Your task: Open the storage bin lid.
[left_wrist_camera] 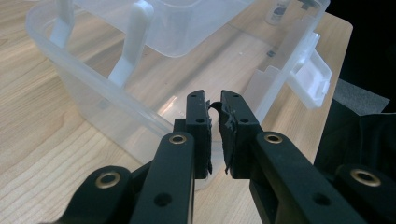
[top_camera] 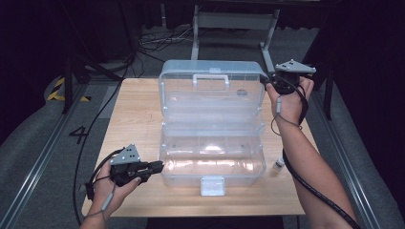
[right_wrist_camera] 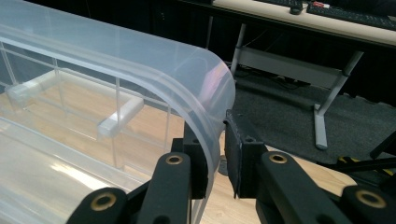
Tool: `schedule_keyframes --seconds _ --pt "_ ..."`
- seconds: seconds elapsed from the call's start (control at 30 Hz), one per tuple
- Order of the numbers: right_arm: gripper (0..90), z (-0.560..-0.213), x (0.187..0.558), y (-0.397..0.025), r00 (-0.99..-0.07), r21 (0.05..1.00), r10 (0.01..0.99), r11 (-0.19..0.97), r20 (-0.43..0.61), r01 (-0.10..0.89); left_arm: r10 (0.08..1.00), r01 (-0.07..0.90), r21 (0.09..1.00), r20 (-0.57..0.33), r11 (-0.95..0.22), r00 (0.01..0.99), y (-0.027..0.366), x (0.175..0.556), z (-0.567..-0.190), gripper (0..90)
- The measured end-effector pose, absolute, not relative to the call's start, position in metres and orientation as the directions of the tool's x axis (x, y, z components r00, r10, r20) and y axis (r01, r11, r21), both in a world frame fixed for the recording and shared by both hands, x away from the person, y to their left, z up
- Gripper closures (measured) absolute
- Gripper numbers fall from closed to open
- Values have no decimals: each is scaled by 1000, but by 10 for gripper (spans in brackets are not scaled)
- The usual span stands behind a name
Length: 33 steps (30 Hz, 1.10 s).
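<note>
Left gripper is sitting nearest the camera, at about 7 o'clock on the wooden table. In the left gripper view the jaws are nearly pressed together with only a thin gap and nothing between them, and the tips are pointing at the near left corner of the clear plastic toolbox, just short of the wall.

The toolbox is sitting mid-table, opened up: base toward 6 o'clock with its white latch hanging off the front, lid standing up toward 12 o'clock with the handle on it.

Right gripper is working at about 2 o'clock. In the right gripper view the jaws are straddling the lid's curved corner edge; one pad is touching, the other is showing a sliver of gap, so I'm reading it as a loose pinch, not clamped.

A small bottle is standing on the table just right of the base, at about 4 o'clock.

Handling, my read: the box is looking light, empty and thin-walled, so it's flexing rather than staying stiff, and the smooth plastic is going to be slippery on the pads. The lid rim is a good grip point since it's the stiffest edge. The base is likely sliding unless the left is bracing that corner. Keeping the bottle out of any swing path.
</note>
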State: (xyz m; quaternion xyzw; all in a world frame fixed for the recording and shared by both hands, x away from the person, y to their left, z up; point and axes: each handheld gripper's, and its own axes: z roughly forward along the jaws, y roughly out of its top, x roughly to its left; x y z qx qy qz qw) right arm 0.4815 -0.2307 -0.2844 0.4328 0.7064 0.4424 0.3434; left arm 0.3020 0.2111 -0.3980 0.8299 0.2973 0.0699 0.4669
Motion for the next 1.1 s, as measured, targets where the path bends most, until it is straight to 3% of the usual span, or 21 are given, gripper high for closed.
schedule_keyframes --seconds 1.1 --pt "809 -291 516 -237 -434 914 899 215 -48 344 584 422 836 -157 -350 797 218 286 -386 783"
